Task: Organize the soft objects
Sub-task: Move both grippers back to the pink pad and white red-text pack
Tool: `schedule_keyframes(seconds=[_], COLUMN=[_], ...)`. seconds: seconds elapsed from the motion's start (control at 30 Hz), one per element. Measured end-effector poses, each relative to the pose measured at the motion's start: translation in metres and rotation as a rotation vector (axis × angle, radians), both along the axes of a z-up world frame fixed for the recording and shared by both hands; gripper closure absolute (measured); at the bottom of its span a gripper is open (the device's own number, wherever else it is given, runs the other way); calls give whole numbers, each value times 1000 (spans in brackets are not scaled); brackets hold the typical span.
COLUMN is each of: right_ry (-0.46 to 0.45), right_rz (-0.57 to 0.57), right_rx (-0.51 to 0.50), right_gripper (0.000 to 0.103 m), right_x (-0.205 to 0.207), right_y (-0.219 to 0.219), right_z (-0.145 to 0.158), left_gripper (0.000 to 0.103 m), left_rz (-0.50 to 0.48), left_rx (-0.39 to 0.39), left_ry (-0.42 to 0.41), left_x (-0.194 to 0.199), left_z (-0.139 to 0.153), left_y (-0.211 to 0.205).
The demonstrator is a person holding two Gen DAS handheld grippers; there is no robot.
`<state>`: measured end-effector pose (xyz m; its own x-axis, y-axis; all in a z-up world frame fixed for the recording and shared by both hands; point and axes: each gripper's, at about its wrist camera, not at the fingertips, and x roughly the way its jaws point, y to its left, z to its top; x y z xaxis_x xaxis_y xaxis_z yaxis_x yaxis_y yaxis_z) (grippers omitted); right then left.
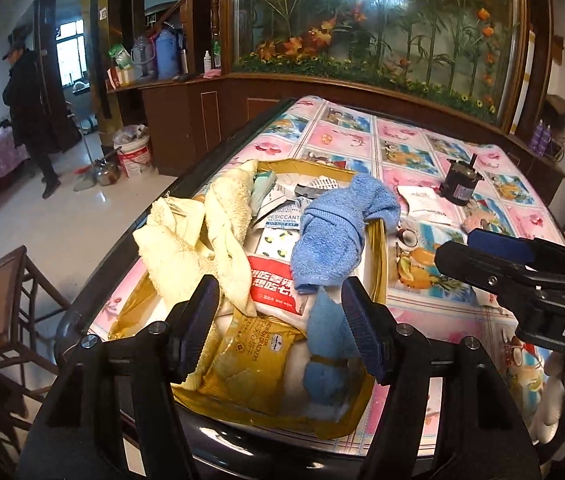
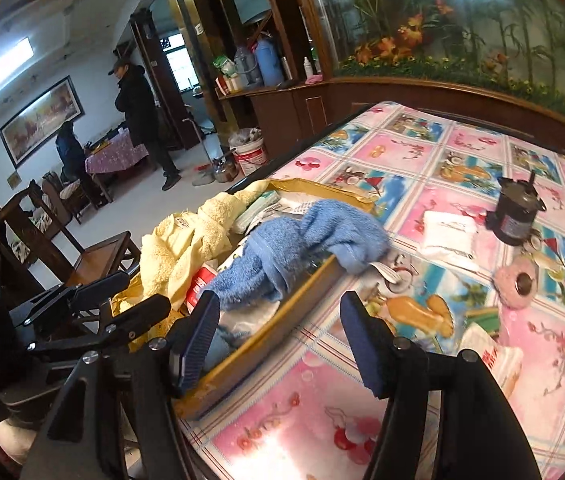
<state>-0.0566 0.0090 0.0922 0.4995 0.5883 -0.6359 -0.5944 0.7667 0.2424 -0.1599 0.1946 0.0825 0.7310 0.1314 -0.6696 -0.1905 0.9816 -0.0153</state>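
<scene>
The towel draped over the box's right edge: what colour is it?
Blue towel, shown best in the right wrist view.

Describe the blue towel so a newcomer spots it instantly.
On the floral-print tablecloth sits an open yellow cardboard box full of packets. The crumpled blue terry towel drapes over the box's right wall; the cloth beside it, at the left wall, is pale yellow.

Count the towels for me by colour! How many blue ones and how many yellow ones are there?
Blue towels: 1, the blue towel draped over the edge of the cardboard box.
Yellow towels: 1, as far as I can tell, the yellow towel bunched over the box's other side.
Total: 2
</scene>
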Motion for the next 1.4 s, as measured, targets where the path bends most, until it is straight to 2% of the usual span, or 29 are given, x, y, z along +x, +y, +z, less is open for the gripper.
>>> schedule_keyframes(seconds=[0.47,0.9,1.4], right_ry=[15,75,113], right_rz=[-62,-158,-207], right_rx=[40,79,84], right_gripper=[40,39,39], right_x=[-4,7,18], right_y=[-39,-84,-111], right_z=[-10,-26,-42], left_gripper=[39,39,39], left_rz=[-25,-53,-69], left_rx=[84,110,138], left_ry=[17,53,78], left_x=[-2,10,21], left_z=[6,-4,-12], left_y=[-33,-52,-67])
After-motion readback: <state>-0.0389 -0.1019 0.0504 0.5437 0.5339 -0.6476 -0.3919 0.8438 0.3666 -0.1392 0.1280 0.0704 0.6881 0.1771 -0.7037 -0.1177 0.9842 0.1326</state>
